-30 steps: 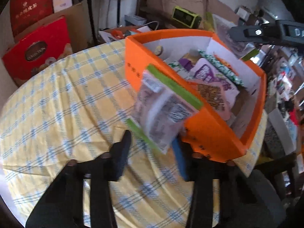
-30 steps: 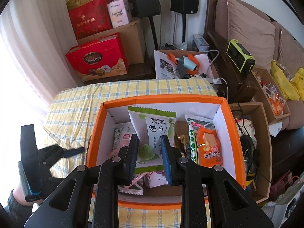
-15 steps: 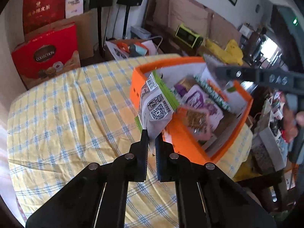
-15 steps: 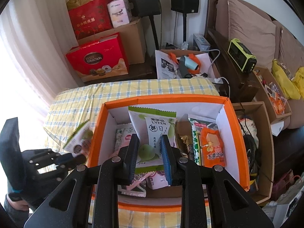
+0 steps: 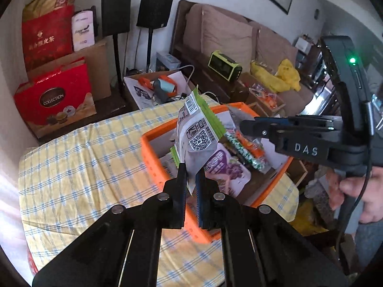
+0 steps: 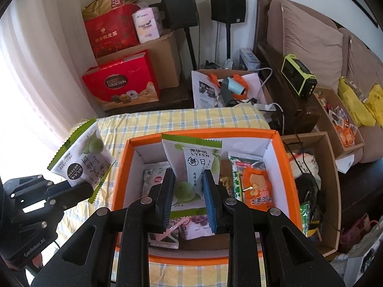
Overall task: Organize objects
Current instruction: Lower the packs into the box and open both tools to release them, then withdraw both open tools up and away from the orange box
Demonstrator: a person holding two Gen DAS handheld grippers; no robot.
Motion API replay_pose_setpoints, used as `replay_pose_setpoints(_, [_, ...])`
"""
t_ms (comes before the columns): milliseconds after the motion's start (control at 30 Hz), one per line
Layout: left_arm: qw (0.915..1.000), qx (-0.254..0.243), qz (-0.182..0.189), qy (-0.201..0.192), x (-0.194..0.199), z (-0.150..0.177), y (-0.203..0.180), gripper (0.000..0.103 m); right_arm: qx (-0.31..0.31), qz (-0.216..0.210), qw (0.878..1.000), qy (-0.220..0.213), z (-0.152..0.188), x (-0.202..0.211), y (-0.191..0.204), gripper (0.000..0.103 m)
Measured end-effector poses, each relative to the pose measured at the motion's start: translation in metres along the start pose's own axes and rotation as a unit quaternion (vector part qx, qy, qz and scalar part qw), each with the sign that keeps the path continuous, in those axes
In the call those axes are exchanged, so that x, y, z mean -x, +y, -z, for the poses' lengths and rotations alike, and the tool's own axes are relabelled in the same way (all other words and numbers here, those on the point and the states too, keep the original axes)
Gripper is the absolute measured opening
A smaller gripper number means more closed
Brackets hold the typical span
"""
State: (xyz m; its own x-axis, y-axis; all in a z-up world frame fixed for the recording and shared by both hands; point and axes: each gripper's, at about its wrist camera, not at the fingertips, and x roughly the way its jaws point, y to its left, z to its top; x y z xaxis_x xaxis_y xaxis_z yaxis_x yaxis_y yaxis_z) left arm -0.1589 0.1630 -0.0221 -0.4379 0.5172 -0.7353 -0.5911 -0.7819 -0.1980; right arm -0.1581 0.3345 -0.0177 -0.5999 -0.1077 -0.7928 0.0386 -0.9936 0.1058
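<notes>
My left gripper (image 5: 191, 174) is shut on the lower edge of a white, green-edged snack packet (image 5: 198, 134) with a QR code, held up over the near-left part of the orange box (image 5: 148, 155). From the right wrist view this gripper (image 6: 88, 187) and its packet (image 6: 81, 157) hang just left of the box (image 6: 282, 167). My right gripper (image 6: 189, 191) is shut on an upright green plum packet (image 6: 196, 160) inside the box. Several other snack packets lie in the box, among them a purple grape one (image 5: 222, 167) and an orange one (image 6: 258, 189).
The box stands on a table with a yellow checked cloth (image 5: 79, 167). Red gift boxes (image 6: 122, 83), cardboard cartons and two speakers line the back wall. A sofa (image 6: 311, 38) and open cartons of goods (image 6: 318, 174) stand to the right. A person's hand (image 5: 363, 191) holds the right gripper.
The left gripper closed on the packet that leaned at the box's outer wall and rose with it above the box rim. The right gripper and its plum packet stayed put.
</notes>
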Motion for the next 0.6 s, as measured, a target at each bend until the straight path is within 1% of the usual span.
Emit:
replay_pose_setpoints(233, [1.0000, 0.006, -0.005, 0.005, -0.016, -0.009, -0.018, 0.006, -0.008, 0.010, 1.000, -0.005, -0.001, 0.004, -0.014, 0.023])
replay_pose_setpoints(367, [0.9999, 0.008, -0.015, 0.003, -0.024, -0.015, -0.024, 0.008, -0.010, 0.016, 1.000, -0.007, -0.002, 0.001, -0.022, 0.024])
replay_pose_setpoints(400, [0.9998, 0.014, -0.016, 0.004, -0.027, -0.016, -0.024, 0.010, -0.011, 0.018, 1.000, -0.005, -0.003, -0.002, -0.024, 0.025])
replay_pose_setpoints(467, [0.9995, 0.028, -0.013, 0.006, -0.030, -0.017, -0.021, 0.029, -0.016, 0.019, 1.000, 0.001, -0.003, -0.006, -0.027, 0.027])
replay_pose_setpoints(533, [0.9992, 0.038, -0.014, 0.000, -0.027, -0.016, -0.018, 0.033, -0.022, 0.014, 1.000, 0.000, -0.002, -0.007, -0.031, 0.041])
replay_pose_setpoints(600, [0.9989, 0.044, -0.014, -0.002, -0.024, -0.016, -0.015, 0.039, -0.020, 0.020, 1.000, -0.004, -0.001, -0.006, -0.032, 0.045])
